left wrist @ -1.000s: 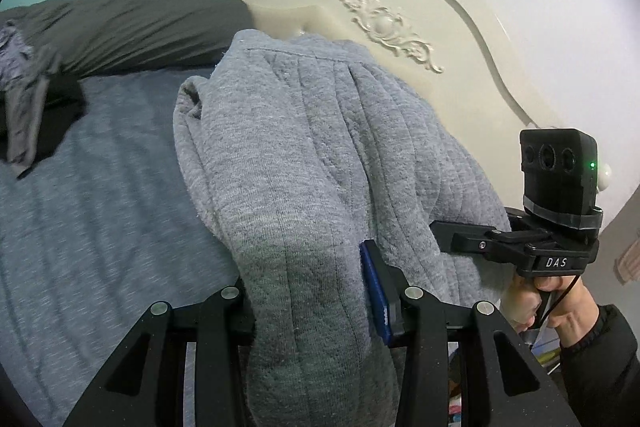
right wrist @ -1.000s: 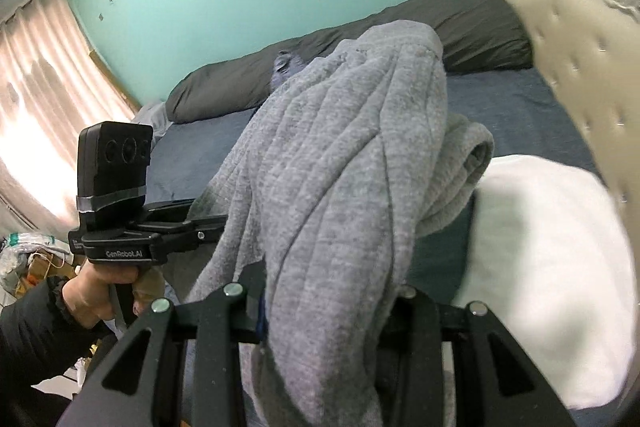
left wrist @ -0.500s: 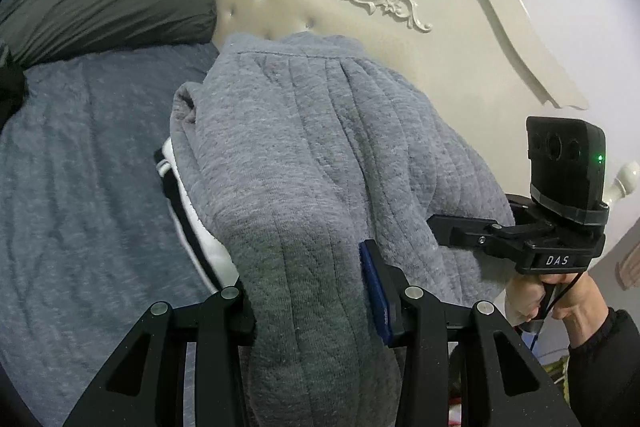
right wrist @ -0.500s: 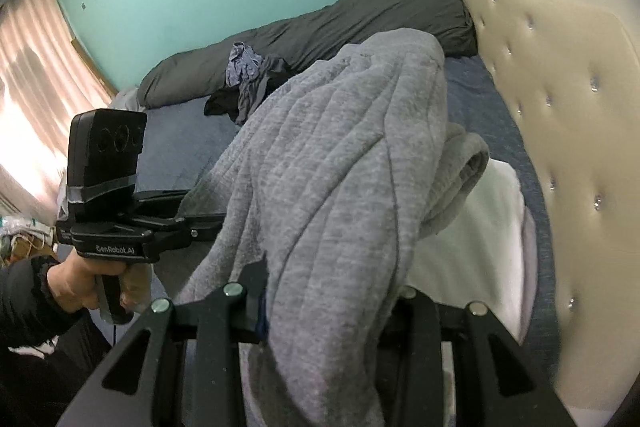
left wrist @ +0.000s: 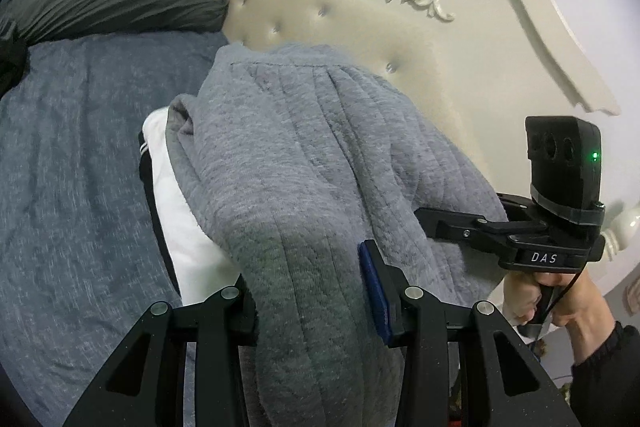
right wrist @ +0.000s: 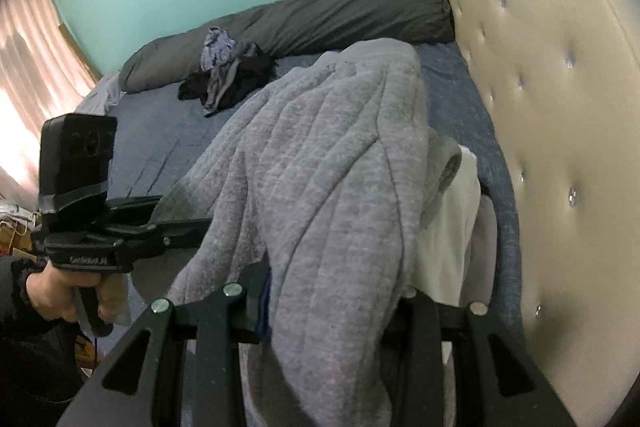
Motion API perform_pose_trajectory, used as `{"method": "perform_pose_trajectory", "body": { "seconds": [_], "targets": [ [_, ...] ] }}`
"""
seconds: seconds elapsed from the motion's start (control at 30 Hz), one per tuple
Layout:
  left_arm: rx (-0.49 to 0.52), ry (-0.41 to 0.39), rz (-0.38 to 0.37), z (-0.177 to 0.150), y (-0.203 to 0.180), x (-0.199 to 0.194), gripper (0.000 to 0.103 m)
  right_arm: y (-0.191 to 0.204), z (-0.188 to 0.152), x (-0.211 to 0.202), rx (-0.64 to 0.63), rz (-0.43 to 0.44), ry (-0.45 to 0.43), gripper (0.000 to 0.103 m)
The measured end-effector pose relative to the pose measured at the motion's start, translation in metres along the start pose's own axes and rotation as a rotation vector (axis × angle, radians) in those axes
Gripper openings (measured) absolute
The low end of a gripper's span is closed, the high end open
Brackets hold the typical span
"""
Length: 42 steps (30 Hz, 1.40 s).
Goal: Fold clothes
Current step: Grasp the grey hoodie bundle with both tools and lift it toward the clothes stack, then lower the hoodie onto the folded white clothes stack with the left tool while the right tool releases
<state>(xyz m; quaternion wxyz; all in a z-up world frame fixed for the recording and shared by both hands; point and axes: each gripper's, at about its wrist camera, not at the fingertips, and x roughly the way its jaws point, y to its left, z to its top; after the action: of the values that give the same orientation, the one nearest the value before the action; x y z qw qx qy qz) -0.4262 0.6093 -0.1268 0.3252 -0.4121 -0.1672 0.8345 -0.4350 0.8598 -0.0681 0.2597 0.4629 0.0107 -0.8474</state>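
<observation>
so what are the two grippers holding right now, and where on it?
Both hold the grey sweatshirt. The left gripper and the right gripper each pinch a bunched near edge; which part of the garment cannot be told.

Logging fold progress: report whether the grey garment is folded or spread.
Folded: the grey garment hangs doubled in a thick bundle, clamped by both the left hand-held gripper and the right one.
</observation>
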Motion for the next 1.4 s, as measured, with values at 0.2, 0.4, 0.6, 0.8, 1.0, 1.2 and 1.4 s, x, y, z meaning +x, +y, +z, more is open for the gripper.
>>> {"method": "perform_pose_trajectory", "body": {
  "seconds": [0.2,0.4,0.6,0.8,1.0,1.2,1.4],
  "targets": [
    [-0.038,0.022,0.027,-0.013,0.012,0.013,0.043,-0.007,-0.008,0.019,0.019,-0.080,0.027,0.051],
    [-0.027,0.031,0.048,-0.019,0.007,0.009,0.043,-0.004,-0.010,0.020,0.027,-0.156,-0.001,0.054],
    [-0.035,0.027,0.071,-0.012,0.007,0.002,0.047,0.006,-0.008,0.004,0.043,-0.299,-0.051,0.070],
    [-0.006,-0.024,0.103,-0.005,0.003,-0.023,0.049,0.027,-0.008,-0.018,0.012,-0.490,-0.136,0.070],
    [0.093,-0.067,0.135,0.004,-0.011,-0.043,0.048,0.044,-0.010,-0.043,0.023,-0.453,-0.249,0.029],
    [0.149,-0.025,0.145,-0.001,-0.018,-0.034,0.048,0.056,-0.015,-0.026,-0.021,-0.414,-0.177,0.010],
    [0.180,0.037,0.164,-0.021,-0.015,-0.014,0.048,0.031,-0.023,-0.001,0.075,-0.426,-0.135,0.007]
  ]
}}
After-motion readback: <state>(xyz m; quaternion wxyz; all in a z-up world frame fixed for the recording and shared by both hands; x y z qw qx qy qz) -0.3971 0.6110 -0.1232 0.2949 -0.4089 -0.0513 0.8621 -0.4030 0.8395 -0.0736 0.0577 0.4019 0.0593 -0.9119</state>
